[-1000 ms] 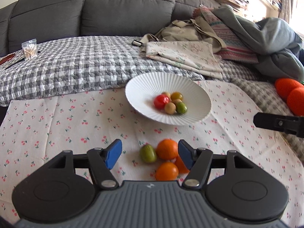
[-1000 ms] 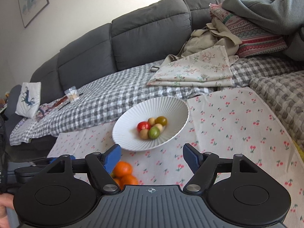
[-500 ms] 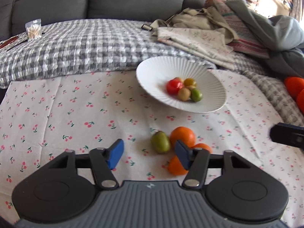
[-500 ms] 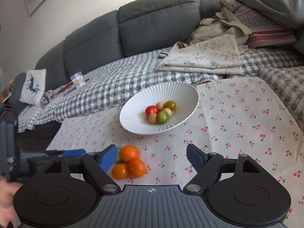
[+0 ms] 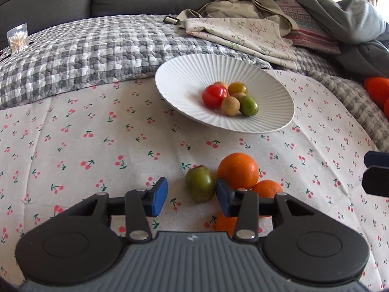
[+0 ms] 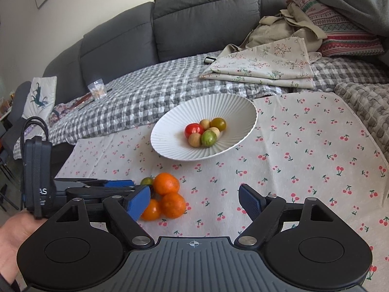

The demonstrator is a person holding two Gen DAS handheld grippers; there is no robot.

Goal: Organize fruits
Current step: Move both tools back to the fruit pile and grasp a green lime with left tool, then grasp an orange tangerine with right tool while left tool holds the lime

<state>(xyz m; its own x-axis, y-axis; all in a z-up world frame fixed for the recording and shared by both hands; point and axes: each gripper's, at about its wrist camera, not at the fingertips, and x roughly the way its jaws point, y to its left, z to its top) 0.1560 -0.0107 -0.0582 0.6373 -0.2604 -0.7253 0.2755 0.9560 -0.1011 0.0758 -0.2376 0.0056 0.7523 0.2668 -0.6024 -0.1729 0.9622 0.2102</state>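
A small green fruit [image 5: 200, 182] lies on the cherry-print cloth [image 5: 97, 133] between the blue pads of my left gripper [image 5: 190, 198]. Its jaws are closing; the right pad is near the fruit and the left pad stands clear of it. Three oranges [image 5: 238, 170] are clustered just right of the green fruit [image 6: 147, 181]. Farther back, a white ribbed plate [image 5: 182, 77] holds a red tomato [image 5: 214, 95] and several small green and tan fruits. My right gripper [image 6: 194, 202] hovers open over bare cloth, right of the oranges [image 6: 166, 183], with nothing between its pads.
A grey checked blanket [image 5: 85, 48] and a grey sofa lie behind the cloth. Folded floral fabric [image 5: 238, 34] and a pile of clothes sit at the back right. A small clear box [image 5: 17, 39] stands far left. Orange knitted shapes [image 5: 376, 87] show at the right edge.
My left gripper has dropped lower and closer to the fruit cluster, its jaws have narrowed, and the green fruit now lies between them. The right gripper's jaws widened slightly.
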